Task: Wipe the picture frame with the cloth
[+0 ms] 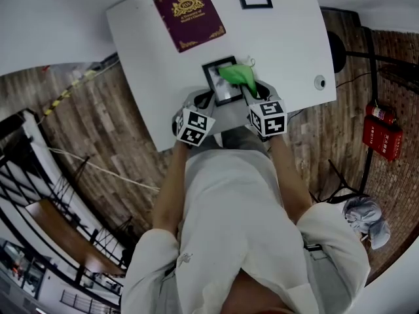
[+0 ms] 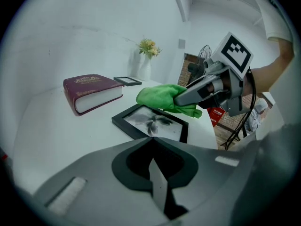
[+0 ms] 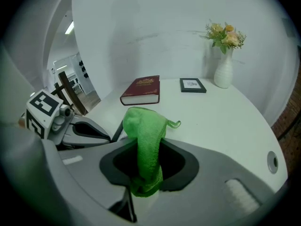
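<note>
Near the front edge of the white desk (image 1: 275,44), the black picture frame (image 1: 221,84) is lying flat with its glass facing up. The right tool (image 1: 252,90) is clamping the green cloth (image 1: 239,77). In the right gripper view its two jaws are closing on the cloth (image 3: 146,140), which is bunching up between them and spilling out past the tips of the right tool (image 3: 146,145). Seen from the left gripper view, the cloth (image 2: 162,98) is sitting over the far edge of the frame (image 2: 155,121), with the right tool (image 2: 181,98) reaching in from the right. Whether the cloth is pressing on the glass or hanging just above it cannot be told.

The left tool (image 1: 203,100) is sitting at the frame's near left corner. In its own view, the jaws of the left tool (image 2: 153,142) are meeting tip to tip, with nothing showing between them, and the tips are lying right against the near corner of the frame.

Farther back on the desk (image 2: 56,135), a maroon book (image 1: 188,15) is lying flat, well apart from the frame. Beyond it, a small framed print (image 3: 192,85) is lying beside a white vase (image 3: 224,72) that is holding flowers, close to the wall.
</note>
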`<state>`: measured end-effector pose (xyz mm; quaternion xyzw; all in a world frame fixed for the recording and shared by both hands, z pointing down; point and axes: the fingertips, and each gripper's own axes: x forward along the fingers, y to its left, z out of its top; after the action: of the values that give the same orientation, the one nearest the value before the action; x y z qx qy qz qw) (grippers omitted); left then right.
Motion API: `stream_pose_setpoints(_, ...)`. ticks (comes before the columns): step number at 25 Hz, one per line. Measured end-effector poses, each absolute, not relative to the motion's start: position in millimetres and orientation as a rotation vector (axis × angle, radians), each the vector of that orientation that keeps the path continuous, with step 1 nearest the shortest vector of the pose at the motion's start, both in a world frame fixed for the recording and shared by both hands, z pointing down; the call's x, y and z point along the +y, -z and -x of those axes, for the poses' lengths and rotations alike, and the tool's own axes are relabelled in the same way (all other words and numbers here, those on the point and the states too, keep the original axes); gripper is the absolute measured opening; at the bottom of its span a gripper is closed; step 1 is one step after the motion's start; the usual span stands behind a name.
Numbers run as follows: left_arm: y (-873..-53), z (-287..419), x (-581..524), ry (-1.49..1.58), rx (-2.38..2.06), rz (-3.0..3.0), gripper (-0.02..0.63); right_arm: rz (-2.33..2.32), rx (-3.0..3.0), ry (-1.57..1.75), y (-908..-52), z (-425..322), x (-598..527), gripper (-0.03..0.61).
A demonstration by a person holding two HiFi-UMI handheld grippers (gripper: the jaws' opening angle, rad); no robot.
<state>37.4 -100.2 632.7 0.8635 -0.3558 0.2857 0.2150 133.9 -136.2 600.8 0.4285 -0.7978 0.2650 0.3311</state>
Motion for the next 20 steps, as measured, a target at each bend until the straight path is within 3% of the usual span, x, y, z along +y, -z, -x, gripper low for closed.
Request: stream_pose_setpoints(20,-632,-37,-99,-0.810,-0.949,-2.418,0.021,-1.002,-2.148,-0.864,-623,-54,-94,0.094)
